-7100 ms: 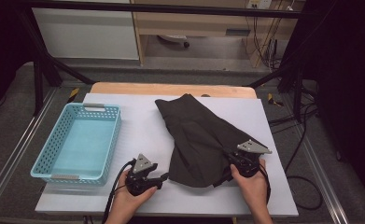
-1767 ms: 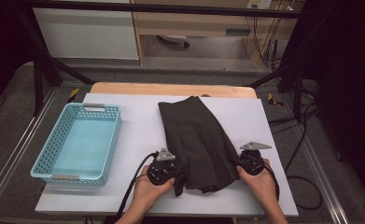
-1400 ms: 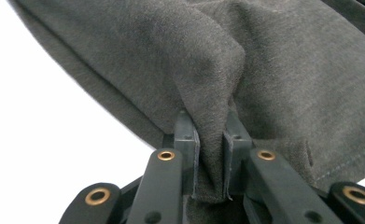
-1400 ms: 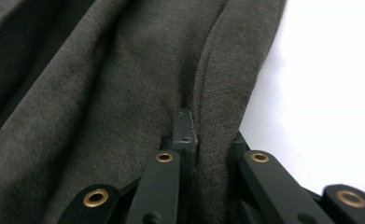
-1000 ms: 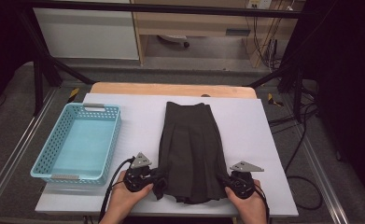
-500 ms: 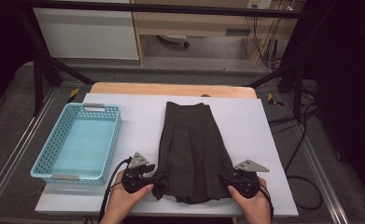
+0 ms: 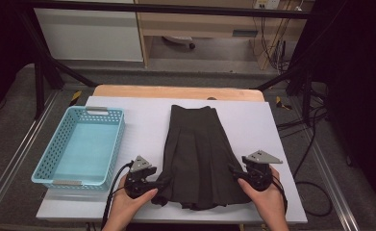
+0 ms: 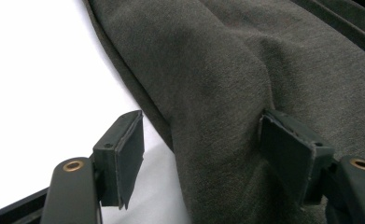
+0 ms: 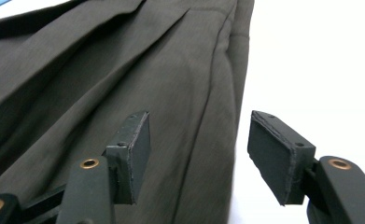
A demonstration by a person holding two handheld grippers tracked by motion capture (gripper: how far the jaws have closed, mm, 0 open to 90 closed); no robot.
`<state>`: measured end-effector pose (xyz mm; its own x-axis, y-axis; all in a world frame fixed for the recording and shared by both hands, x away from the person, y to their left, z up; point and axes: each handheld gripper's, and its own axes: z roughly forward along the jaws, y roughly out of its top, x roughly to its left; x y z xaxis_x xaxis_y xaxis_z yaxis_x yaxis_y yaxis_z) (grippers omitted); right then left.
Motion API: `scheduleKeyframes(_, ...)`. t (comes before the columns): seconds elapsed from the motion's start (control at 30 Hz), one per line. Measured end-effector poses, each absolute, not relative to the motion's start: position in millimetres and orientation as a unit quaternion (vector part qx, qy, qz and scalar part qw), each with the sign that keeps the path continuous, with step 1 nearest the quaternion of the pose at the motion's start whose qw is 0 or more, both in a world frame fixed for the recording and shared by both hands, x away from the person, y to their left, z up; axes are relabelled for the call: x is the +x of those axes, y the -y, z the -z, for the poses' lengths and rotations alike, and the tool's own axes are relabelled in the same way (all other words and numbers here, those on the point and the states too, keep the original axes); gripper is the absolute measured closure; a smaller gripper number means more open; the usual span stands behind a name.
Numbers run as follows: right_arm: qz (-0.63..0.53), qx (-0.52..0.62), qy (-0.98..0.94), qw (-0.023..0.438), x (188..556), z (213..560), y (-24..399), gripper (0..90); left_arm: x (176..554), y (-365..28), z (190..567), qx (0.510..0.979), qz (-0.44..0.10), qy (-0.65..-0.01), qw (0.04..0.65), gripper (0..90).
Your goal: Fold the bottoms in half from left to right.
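Skirt [image 7: 198, 154] flat, lengthwise, waistband far, hem toward person

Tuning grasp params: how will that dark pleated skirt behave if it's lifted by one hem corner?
Probably floppy: the skirt lies flat on the table, with soft folds bunching at the left gripper. Likely light, since it's thin cloth. Its matte weave seems unlikely to slip from the pads.
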<state>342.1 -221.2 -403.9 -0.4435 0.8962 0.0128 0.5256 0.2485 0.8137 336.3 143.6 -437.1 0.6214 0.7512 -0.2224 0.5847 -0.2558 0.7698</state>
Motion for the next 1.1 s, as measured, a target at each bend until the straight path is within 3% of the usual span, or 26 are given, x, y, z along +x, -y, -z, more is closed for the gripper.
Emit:
scheduleKeyframes(0.33,-0.395,0.460,-0.763,0.224,375,411,220,37.4,338,-142,441,0.791,-0.088,-0.427,0.430,27.4)
scheduleKeyframes(1.1,-0.361,0.487,-0.779,0.159,370,450,220,27.0,338,-133,455,0.808,-0.085,-0.418,0.406,18.9)
